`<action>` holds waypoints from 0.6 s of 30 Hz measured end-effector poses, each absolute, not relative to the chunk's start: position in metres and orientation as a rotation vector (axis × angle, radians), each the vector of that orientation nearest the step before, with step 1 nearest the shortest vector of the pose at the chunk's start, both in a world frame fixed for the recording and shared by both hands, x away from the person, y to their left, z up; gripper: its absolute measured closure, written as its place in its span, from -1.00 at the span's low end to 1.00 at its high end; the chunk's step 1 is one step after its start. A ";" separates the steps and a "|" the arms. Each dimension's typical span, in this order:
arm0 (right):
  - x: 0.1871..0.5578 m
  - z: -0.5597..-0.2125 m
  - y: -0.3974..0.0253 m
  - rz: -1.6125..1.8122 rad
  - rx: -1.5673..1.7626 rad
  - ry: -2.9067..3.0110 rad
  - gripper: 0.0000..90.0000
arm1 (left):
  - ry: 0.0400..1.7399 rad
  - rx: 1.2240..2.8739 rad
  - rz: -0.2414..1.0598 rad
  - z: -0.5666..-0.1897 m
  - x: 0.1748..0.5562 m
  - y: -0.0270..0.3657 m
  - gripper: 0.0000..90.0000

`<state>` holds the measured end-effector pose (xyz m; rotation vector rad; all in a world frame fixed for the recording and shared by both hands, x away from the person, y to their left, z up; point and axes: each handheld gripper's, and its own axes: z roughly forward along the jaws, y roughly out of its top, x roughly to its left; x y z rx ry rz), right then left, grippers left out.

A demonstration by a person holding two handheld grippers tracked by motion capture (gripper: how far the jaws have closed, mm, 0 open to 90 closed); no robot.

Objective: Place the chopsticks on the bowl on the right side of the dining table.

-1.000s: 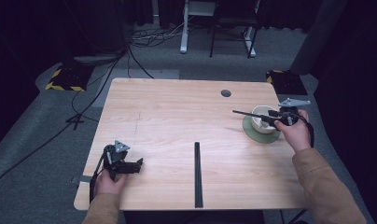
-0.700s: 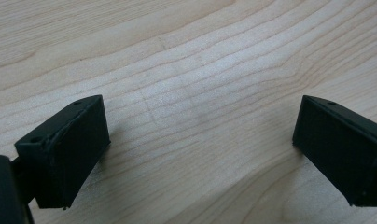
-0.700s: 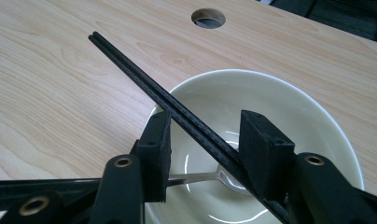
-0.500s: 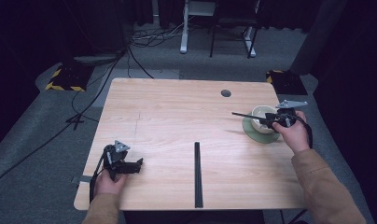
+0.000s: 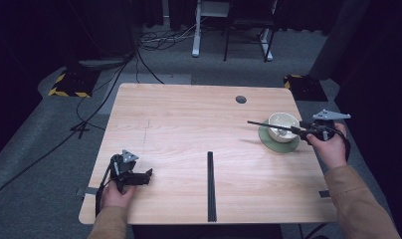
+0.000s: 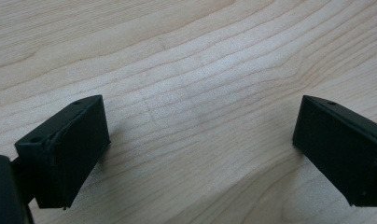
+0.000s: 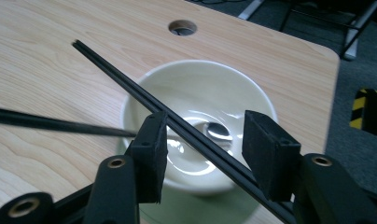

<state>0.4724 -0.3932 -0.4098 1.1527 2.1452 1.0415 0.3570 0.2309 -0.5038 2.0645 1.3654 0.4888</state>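
Black chopstick [image 7: 196, 140] between parted right hand-held gripper [image 7: 203, 140] jaws, above white bowl [image 7: 200, 93].

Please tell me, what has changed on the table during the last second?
Almost nothing. The right gripper still hovers at the white bowl on its green plate, with the black chopsticks between its parted jaws. The left gripper stays open on the table, and the black strip has not moved.
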 end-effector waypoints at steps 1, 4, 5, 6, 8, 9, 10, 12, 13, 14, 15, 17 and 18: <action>0.471 -0.410 -0.396 1.037 1.159 2.138 0.14 | 1.366 2.066 0.488 -0.504 0.357 0.231 -0.91; 0.467 -0.414 -0.407 1.010 1.177 2.126 0.11 | 1.367 2.068 0.487 -0.504 0.357 0.231 -0.91; 0.466 -0.415 -0.410 1.004 1.186 2.119 0.11 | 1.367 2.068 0.487 -0.504 0.357 0.231 -0.91; 0.466 -0.418 -0.414 0.991 1.195 2.109 0.10 | 1.367 2.068 0.487 -0.504 0.357 0.231 -0.91; 0.466 -0.422 -0.419 0.974 1.208 2.098 0.10 | 1.367 2.068 0.487 -0.503 0.357 0.231 -0.91; 0.466 -0.423 -0.422 0.957 1.213 2.098 0.09 | 1.367 2.068 0.487 -0.503 0.357 0.231 -0.91; 0.467 -0.426 -0.425 0.918 1.213 2.079 0.08 | 1.367 2.068 0.487 -0.504 0.357 0.231 -0.91; 0.468 -0.428 -0.427 0.894 1.215 2.073 0.08 | 1.367 2.067 0.489 -0.504 0.357 0.231 -0.91; 0.468 -0.429 -0.428 0.897 1.225 2.070 0.08 | 1.367 2.068 0.487 -0.504 0.357 0.231 -0.91; 0.469 -0.431 -0.430 0.894 1.229 2.063 0.08 | 1.367 2.068 0.487 -0.503 0.357 0.231 -0.91; 0.470 -0.431 -0.431 0.886 1.229 2.061 0.08 | 1.368 2.070 0.486 -0.503 0.357 0.231 -0.91; 0.472 -0.433 -0.434 0.881 1.236 2.046 0.08 | 1.366 2.064 0.489 -0.504 0.357 0.231 -0.91; 0.473 -0.433 -0.435 0.879 1.243 2.045 0.08 | 1.367 2.070 0.485 -0.503 0.357 0.231 -0.91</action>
